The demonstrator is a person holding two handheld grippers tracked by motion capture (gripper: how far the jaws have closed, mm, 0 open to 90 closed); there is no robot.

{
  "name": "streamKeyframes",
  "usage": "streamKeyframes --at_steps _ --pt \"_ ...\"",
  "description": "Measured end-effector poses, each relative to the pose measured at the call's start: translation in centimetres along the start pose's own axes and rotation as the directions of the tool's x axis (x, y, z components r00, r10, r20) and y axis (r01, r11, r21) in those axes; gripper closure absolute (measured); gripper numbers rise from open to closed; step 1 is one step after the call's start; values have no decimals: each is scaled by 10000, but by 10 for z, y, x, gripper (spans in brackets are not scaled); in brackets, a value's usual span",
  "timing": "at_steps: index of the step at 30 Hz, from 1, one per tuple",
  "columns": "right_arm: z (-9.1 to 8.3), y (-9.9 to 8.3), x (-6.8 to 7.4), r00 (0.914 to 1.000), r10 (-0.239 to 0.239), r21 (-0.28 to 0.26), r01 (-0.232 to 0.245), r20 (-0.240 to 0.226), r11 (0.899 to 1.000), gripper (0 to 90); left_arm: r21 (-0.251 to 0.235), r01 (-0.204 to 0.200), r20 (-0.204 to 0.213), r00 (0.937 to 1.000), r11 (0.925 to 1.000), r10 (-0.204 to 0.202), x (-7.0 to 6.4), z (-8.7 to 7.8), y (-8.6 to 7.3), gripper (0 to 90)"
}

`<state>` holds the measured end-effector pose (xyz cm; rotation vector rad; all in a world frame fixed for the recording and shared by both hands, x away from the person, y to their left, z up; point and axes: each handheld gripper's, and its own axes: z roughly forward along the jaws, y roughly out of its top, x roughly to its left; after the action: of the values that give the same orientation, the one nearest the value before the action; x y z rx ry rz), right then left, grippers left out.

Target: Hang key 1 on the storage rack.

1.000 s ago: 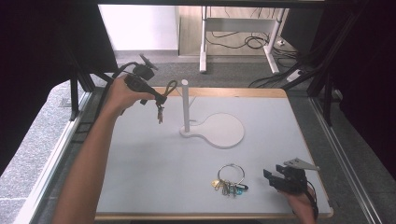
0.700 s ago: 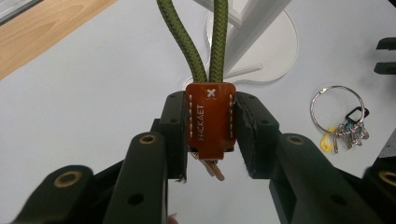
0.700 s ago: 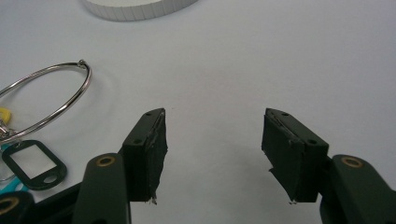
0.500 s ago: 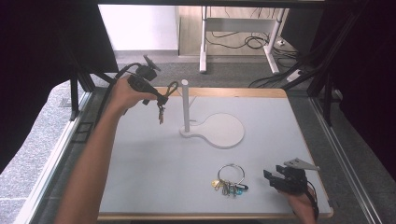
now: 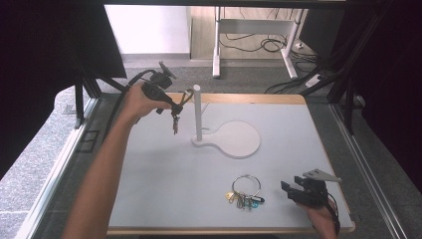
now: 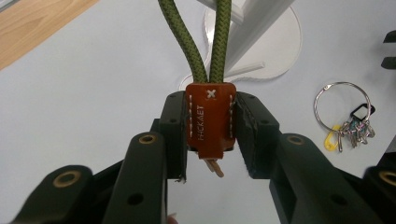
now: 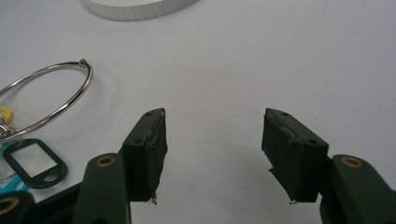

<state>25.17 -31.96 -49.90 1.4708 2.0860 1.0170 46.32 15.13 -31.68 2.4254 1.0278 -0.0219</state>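
My left gripper is held above the table's far left, shut on the brown leather tab of a keychain. The keychain's green cord loop reaches toward the white post, and its keys dangle below the jaws. The post rises from a round white base. A metal ring with several keys and coloured tags lies flat on the table near the front. Just right of it my right gripper rests low over the table, open, nothing between its pads.
The white table top has a wooden rim at the back. In the right gripper view the metal ring and a black key tag lie to the left. Desk legs and cables sit on the floor beyond.
My left gripper has carried the keychain a little to the right, closer to the post. The right gripper and the key ring on the table have not moved.
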Motion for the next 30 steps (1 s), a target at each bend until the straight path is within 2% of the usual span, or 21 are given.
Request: streamKeyframes --at_steps 9,15,20,22,27,30 --pt "1 0 0 10000 23 28 -23 -8 10000 408 357 -270 -311 9991 9990 281 -8 12 -2 658" --pt "1 0 1 10000 -14 27 14 -15 10000 408 285 -360 -341 9987 9989 369 -11 17 -4 651" --pt "1 0 0 10000 33 -11 -33 -22 10000 406 -205 -343 -597 9977 9992 330 -15 14 -12 582" --pt "1 0 0 10000 56 -25 -56 -31 10000 404 -177 -413 -756 9963 9990 399 -19 11 -16 565" --pt "-2 1 -1 9999 20 -151 -23 -166 9999 399 -819 -393 -577 9977 9959 347 -29 4 -33 506" --pt "-3 2 2 9997 -59 -242 53 -248 9997 398 -1017 -502 -251 9985 9935 479 -34 2 -48 492"
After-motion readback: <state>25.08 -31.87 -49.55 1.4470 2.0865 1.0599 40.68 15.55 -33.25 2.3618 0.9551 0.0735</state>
